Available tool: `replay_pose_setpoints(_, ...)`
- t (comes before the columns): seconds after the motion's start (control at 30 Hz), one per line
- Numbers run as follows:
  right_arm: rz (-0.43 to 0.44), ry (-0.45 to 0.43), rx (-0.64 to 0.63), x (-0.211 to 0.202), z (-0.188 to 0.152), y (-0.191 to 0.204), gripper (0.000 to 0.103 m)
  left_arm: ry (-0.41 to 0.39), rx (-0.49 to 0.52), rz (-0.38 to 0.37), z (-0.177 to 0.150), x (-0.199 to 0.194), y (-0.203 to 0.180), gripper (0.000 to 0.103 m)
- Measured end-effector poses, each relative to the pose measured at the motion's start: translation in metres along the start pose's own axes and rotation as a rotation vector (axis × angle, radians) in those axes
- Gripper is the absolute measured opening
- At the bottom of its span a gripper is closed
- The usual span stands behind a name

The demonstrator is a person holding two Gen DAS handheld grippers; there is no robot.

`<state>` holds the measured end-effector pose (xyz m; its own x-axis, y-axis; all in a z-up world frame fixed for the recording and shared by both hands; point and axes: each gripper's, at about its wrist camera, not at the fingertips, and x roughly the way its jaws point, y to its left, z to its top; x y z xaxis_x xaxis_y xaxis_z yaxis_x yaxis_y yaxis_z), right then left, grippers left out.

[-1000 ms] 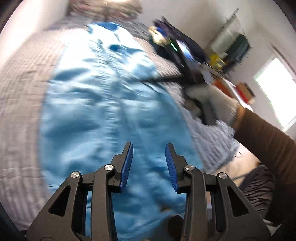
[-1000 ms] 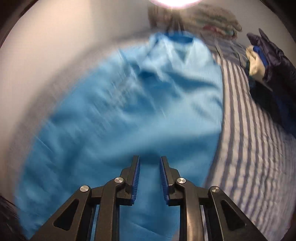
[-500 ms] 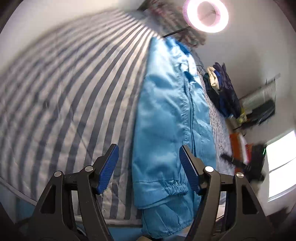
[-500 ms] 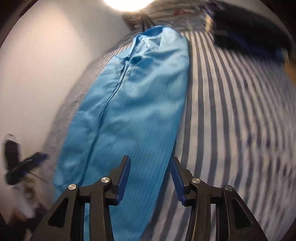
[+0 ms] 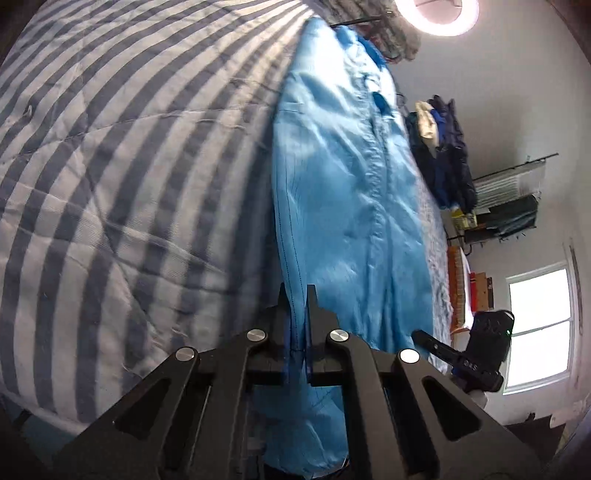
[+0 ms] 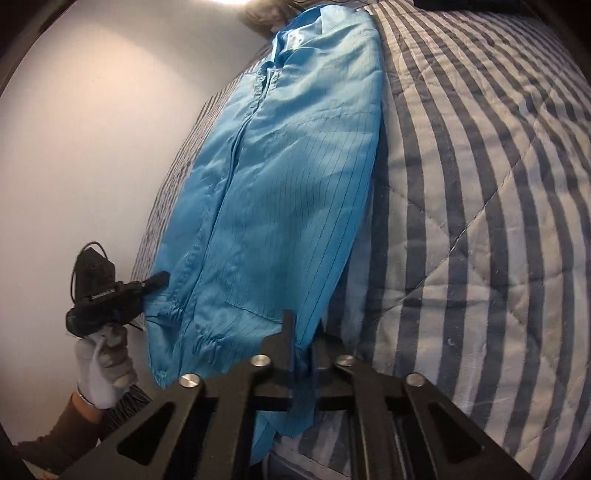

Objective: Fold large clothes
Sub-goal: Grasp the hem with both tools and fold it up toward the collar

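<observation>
Both my left gripper (image 5: 298, 295) and right gripper (image 6: 302, 328) have fingers clamped on the blue garment's (image 5: 343, 192) hem at the bed's (image 5: 110, 184) near edge; I should lift evenly, keeping it taut.

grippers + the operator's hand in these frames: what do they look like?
Both are black plastic two-finger grippers, left and right, with silver rivets, triangular cut-outs and blue ribbed pads. The other unit's black body carries small white lettering and a thin cable. Hand: white glove, dark brown sleeve.

There is one blue coat (image 5: 347, 192) on one striped blanket (image 5: 122, 177). Two grippers, the left gripper (image 5: 297, 295) and the right gripper (image 6: 301, 332), pinch it. One round lamp (image 5: 437, 16) shines.
</observation>
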<state>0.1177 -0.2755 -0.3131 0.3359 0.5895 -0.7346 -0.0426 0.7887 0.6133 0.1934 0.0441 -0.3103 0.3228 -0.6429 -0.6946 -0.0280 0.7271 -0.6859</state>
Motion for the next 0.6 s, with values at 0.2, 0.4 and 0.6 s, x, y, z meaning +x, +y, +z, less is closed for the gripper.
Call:
replay_pose_setpoints(0.2,0.048,0.002,0.038,-0.001,0.004,-0.004,0.014,0.020,0.004,0.021,0.003,0.011,-0.004,0.025)
replay_pose_setpoints(0.4,0.198,0.011,0.141,0.010,-0.015,-0.020,0.032,0.040,-0.053,-0.056,-0.003,0.017,0.008,0.016)
replay_pose_setpoints(0.6,0.179,0.006,0.058,0.011,-0.014,0.004,0.002,0.042,-0.017,-0.078,-0.005,0.012,-0.007,0.001)
